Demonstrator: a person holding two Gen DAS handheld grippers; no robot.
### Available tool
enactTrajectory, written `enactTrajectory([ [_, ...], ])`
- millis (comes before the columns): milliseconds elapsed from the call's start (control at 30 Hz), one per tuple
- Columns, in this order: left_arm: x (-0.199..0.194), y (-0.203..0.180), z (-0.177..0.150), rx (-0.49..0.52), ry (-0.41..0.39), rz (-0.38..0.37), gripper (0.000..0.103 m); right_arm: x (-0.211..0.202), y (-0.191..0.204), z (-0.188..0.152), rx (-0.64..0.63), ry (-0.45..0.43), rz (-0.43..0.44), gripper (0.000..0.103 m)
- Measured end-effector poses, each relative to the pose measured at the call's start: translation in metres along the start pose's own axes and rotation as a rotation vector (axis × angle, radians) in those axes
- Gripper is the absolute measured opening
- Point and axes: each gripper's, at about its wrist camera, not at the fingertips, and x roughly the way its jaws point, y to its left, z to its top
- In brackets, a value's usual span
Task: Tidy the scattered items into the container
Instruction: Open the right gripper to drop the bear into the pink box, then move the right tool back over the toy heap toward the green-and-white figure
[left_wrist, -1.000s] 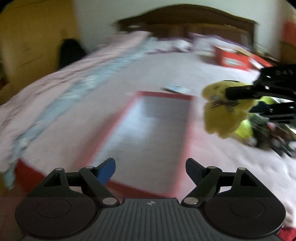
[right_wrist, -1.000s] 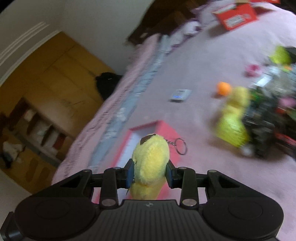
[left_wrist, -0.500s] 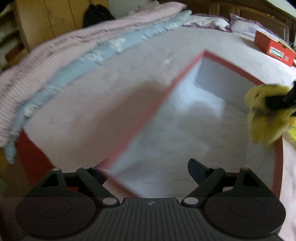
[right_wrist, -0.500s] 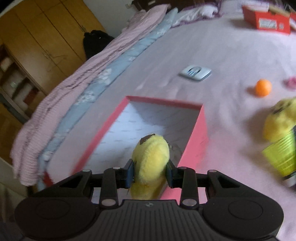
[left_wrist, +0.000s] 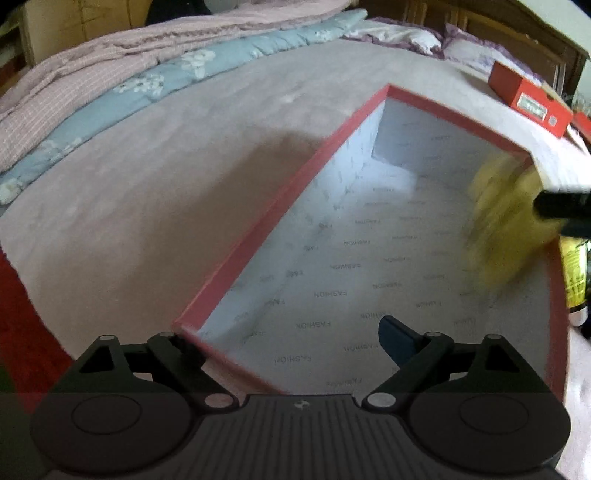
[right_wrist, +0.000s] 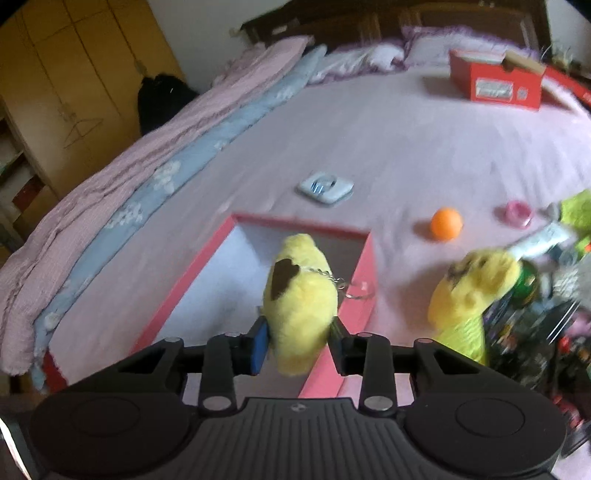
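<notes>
A: Why is the left gripper (left_wrist: 295, 343) sitting so low at the near corner of the red box (left_wrist: 280, 192)?

B: It is hanging with its fingers spread wide and gripping nothing. One finger is passing outside the box's near wall and the other is showing over the printed white lining, so it is straddling that corner. That looks like steadying the box, or just waiting there; the pictures are not settling which.

A: And the box itself?

B: It is lying open on the pink bedspread (right_wrist: 406, 140) near the bed's front edge, and the part of its floor that is showing is bare. The far right side is blurred.

A: What is the right gripper (right_wrist: 299, 341) doing?

B: It is pinching a yellow plush toy (right_wrist: 301, 295) by its lower body, fingers closed on it from both sides. The toy is standing upright above the box's right wall, its keyring (right_wrist: 356, 290) dangling over the rim. Held that high, it is clearing the wall so it can go down inside.

A: So the toy is not in the box?

B: It is hanging over it, gripped. To the right, an orange ball (right_wrist: 446, 224), a pink dish (right_wrist: 514, 213), a second yellow plush (right_wrist: 472, 291) and a dark heap are lying on the bedspread outside the box; a white gadget (right_wrist: 325, 186) is lying beyond its far wall.
</notes>
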Motion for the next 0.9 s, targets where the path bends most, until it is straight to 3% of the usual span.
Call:
enactTrajectory([
  [67, -0.011, 0.007, -0.005, -0.017, -0.017, -0.005, 0.092, 0.002, 0.001, -0.008, 0.011, 0.015, 0.011, 0.039],
  [133, -0.027, 0.006, -0.009, 0.004, -0.052, 0.020, 0.092, -0.003, 0.001, -0.016, 0.029, 0.008, 0.044, 0.059],
  [200, -0.047, 0.002, -0.015, 0.051, -0.101, 0.043, 0.094, -0.018, 0.000, -0.025, 0.049, -0.025, 0.084, 0.069],
  [367, -0.100, -0.024, -0.030, 0.173, -0.210, 0.038, 0.098, -0.065, -0.016, -0.050, 0.119, -0.106, 0.147, 0.071],
  [500, -0.134, -0.063, -0.040, 0.249, -0.249, -0.076, 0.101, -0.112, -0.054, -0.079, 0.197, -0.163, 0.127, 0.074],
  [600, -0.144, -0.099, -0.047, 0.308, -0.241, -0.179, 0.102, -0.138, -0.093, -0.100, 0.265, -0.187, 0.053, 0.074],
  [667, -0.140, -0.129, -0.051, 0.345, -0.218, -0.251, 0.103, -0.154, -0.119, -0.114, 0.313, -0.202, -0.001, 0.075],
  [767, -0.121, -0.174, -0.062, 0.386, -0.172, -0.302, 0.103, -0.176, -0.159, -0.133, 0.387, -0.220, -0.080, 0.075],
  [900, -0.088, -0.229, -0.059, 0.375, -0.114, -0.346, 0.101, -0.175, -0.197, -0.147, 0.444, -0.236, -0.116, 0.075],
])
